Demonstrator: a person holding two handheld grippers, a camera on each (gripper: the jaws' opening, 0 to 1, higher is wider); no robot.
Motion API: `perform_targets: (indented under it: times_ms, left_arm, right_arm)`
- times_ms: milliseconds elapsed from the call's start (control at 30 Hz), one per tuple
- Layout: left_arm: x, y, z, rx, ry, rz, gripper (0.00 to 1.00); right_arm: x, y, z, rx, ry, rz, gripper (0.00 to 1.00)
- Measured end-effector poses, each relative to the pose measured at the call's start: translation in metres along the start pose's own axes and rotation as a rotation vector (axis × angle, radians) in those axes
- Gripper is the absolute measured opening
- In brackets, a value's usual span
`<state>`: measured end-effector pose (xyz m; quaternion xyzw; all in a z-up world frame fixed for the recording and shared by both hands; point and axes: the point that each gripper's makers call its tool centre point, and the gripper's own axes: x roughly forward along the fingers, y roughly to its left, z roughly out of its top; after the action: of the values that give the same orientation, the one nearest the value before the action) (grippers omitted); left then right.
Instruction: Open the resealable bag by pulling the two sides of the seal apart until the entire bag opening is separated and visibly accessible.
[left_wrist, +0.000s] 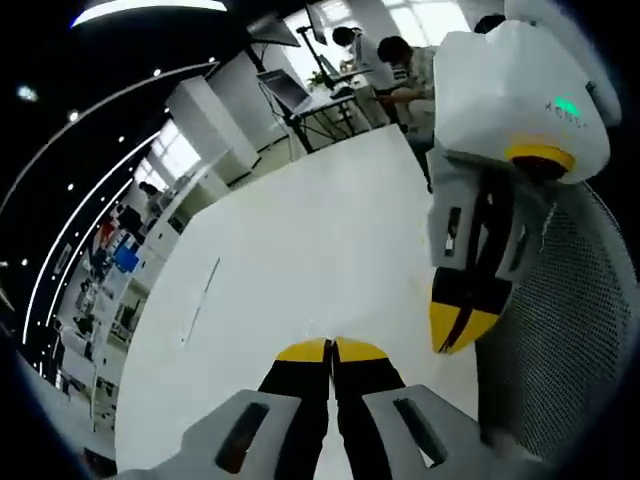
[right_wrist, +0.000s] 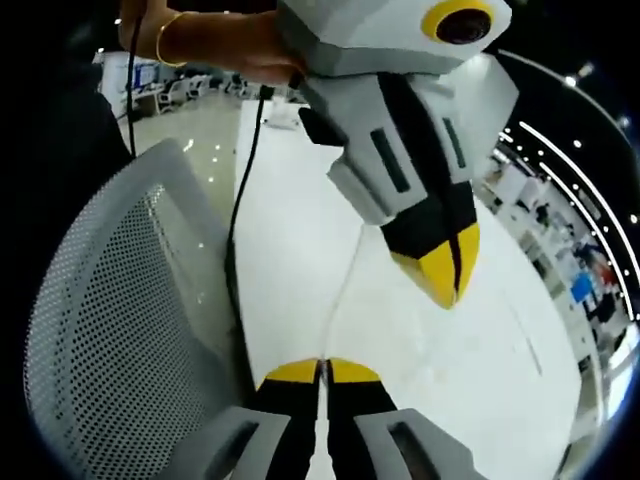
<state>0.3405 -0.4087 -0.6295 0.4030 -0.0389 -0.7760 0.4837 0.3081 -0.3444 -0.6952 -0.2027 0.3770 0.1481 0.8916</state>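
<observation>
In the left gripper view, the left gripper (left_wrist: 331, 349) rises from the bottom centre with its two yellow-tipped jaws pressed together, no gap between them. Whether anything thin is pinched there cannot be told. The right gripper (left_wrist: 463, 325) comes in from the right side of the frame, pointing down toward the white table (left_wrist: 300, 250), and its yellow tips also meet. A grey mesh chair back (left_wrist: 565, 340) fills the lower right. At the top centre, people sit at a desk (left_wrist: 385, 60) beside an open laptop (left_wrist: 285, 88).

In the right gripper view, the right gripper (right_wrist: 323, 371) stands at the bottom centre with its jaws narrow, tips touching. The left gripper (right_wrist: 448, 275) hangs from the top of the frame, tips closed to a thin dark seam. It is held by a hand (right_wrist: 235, 45) wearing a thin gold bangle (right_wrist: 163, 38). A black cable (right_wrist: 240, 200) drops from that hand along the table edge.

The resealable bag cannot be made out with certainty in either view. A thin pale line (right_wrist: 343, 285) runs over the table from the right gripper's tips up toward the left gripper. It may be the edge of a clear bag, but that cannot be told. The mesh chair back (right_wrist: 110, 330) occupies the lower left
</observation>
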Motion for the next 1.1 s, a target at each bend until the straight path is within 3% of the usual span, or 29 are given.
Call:
perform_targets:
  times_ms: [267, 433, 633, 800, 1100]
  left_arm:
    - [-0.013, 0.015, 0.022, 0.044, -0.103, 0.114, 0.0]
    - [-0.02, 0.019, 0.031, 0.07, -0.141, 0.138, 0.0]
    - [-0.02, 0.019, 0.021, 0.059, -0.122, 0.118, 0.0]
    - [-0.013, 0.005, 0.006, 0.053, -0.078, 0.072, 0.0]
    - [-0.003, -0.024, -0.019, 0.077, -0.014, 0.004, 0.0]
  right_arm:
    - [-0.003, -0.011, 0.008, 0.029, -0.037, -0.047, 0.0]
    - [-0.006, -0.021, 0.013, 0.073, -0.073, -0.077, 0.0]
    - [-0.006, -0.023, 0.012, 0.082, -0.071, -0.089, 0.0]
    - [-0.004, -0.019, 0.008, 0.08, -0.05, -0.093, 0.0]
    - [-0.007, -0.018, 0.002, 0.153, -0.053, -0.099, 0.06]
